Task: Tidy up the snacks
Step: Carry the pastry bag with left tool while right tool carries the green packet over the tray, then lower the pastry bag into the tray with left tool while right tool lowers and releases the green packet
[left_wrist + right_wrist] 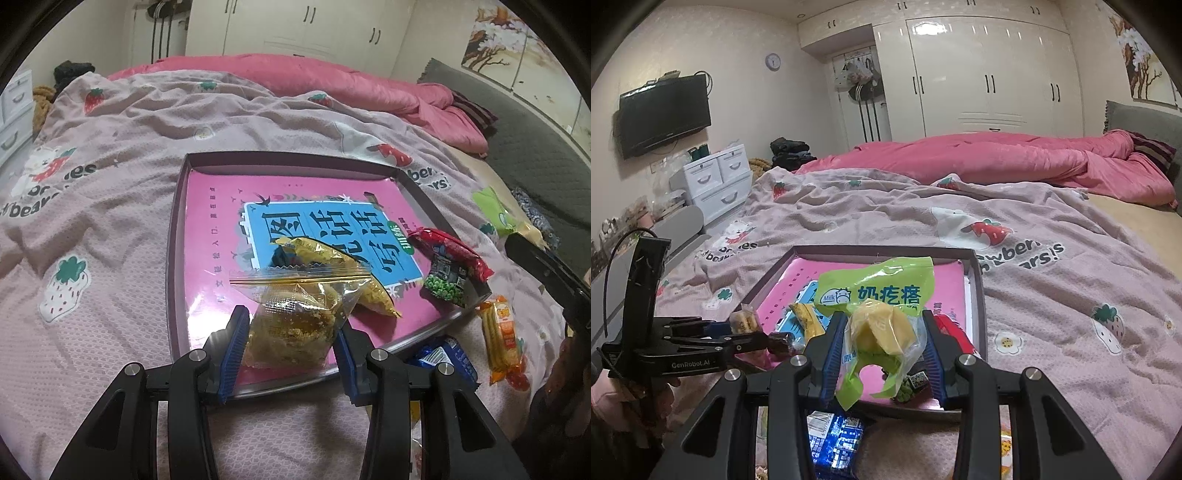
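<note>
The left gripper point(291, 332) is clamping its jaws on a clear zip bag of snacks point(295, 317) above the tray point(177, 236) lying on the bed; the right gripper point(882, 347) is gripping a green milk-snack packet point(879, 314) over it.

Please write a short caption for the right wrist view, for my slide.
Right gripper holds a green milk-snack bag above the pink-lined tray on the bed.

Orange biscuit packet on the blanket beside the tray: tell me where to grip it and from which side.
Grip the orange biscuit packet across its narrow middle, coming from above. It lies flat and long on the blanket, clear of the tray; its crimped ends look too thin to hold.
</note>
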Demonstrator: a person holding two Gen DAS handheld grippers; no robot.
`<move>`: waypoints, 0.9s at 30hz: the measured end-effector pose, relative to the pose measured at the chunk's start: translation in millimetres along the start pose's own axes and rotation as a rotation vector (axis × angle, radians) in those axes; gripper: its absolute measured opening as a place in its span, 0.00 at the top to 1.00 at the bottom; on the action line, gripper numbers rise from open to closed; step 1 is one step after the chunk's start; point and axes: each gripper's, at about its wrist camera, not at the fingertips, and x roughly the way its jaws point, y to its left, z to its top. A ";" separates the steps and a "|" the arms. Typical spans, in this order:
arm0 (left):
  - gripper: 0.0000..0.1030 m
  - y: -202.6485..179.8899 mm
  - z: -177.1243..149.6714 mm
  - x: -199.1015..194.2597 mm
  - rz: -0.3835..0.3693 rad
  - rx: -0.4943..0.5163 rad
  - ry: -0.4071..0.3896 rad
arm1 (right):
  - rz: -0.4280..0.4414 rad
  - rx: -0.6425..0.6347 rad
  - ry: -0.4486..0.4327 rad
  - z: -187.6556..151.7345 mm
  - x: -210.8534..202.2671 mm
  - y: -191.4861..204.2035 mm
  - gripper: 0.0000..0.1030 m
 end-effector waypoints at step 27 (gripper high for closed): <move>0.56 3.9 -0.2 6.9 0.006 -0.001 0.016 | 0.032 0.012 0.131 -9.2 52.5 5.6 0.61</move>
